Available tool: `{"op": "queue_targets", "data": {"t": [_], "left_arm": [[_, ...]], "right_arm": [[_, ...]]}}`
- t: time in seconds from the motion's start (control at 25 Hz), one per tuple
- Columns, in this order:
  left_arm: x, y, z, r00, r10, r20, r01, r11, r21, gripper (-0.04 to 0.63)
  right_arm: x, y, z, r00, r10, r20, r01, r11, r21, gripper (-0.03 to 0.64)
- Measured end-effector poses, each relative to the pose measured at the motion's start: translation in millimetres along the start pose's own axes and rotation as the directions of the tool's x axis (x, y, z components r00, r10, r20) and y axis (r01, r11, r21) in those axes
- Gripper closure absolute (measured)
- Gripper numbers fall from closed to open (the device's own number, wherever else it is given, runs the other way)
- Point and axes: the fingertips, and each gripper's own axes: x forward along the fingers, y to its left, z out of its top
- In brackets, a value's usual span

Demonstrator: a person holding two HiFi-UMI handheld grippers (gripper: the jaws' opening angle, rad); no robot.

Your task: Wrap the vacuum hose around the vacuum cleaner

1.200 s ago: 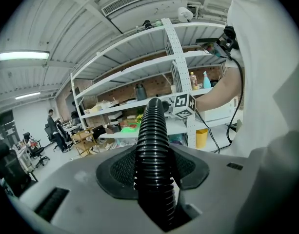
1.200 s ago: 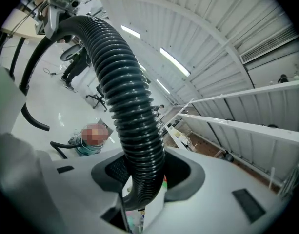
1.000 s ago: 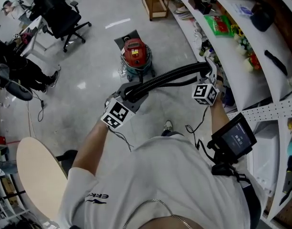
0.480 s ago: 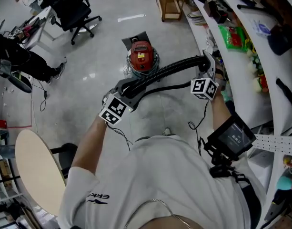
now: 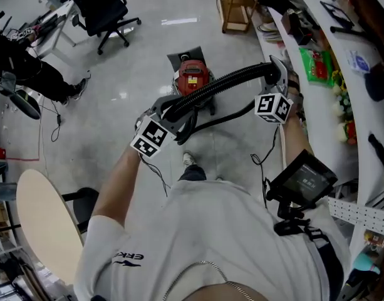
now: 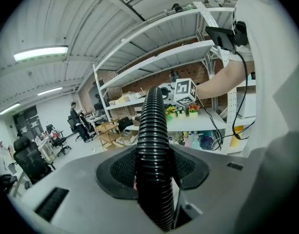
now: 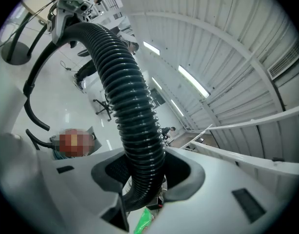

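Observation:
A red vacuum cleaner (image 5: 193,80) stands on the grey floor ahead of me. Its black ribbed hose (image 5: 217,88) runs in the air between my two grippers, above the vacuum. My left gripper (image 5: 170,110) is shut on the hose's lower left part, and the hose (image 6: 151,145) fills the gap between its pads. My right gripper (image 5: 276,73) is shut on the upper right end, where the hose (image 7: 132,116) curves away towards the left gripper (image 7: 71,8). A thin black cable (image 5: 224,118) sags below the hose.
White shelving (image 5: 342,61) loaded with several items runs along the right. A wooden rack (image 5: 238,5) stands beyond the vacuum. A black office chair (image 5: 104,11) and a seated person (image 5: 22,68) are at far left. A round beige tabletop (image 5: 44,231) is at near left.
I have stepped closer to the vacuum, which now sits lower and nearer in the head view. Both grippers keep hold of the hose, and the right one has lifted slightly.

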Motion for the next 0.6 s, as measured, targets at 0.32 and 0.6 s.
{"op": "queue_targets", "data": {"t": [0.32,0.6], "left_arm": [[2.7,77.0,-9.4,0.999,-0.017,0.034,0.017,1.0,0.0,0.43],[4.8,133.9,-22.6,0.998,-0.032,0.049,0.032,0.999,-0.003,0.43]], "right_arm": [[66.9,-9.2,39.0,1.0,-0.008,-0.025,0.008,1.0,-0.025,0.446],[112.9,-9.5,67.3,0.999,-0.011,-0.052,0.009,0.999,-0.045,0.446]]}}
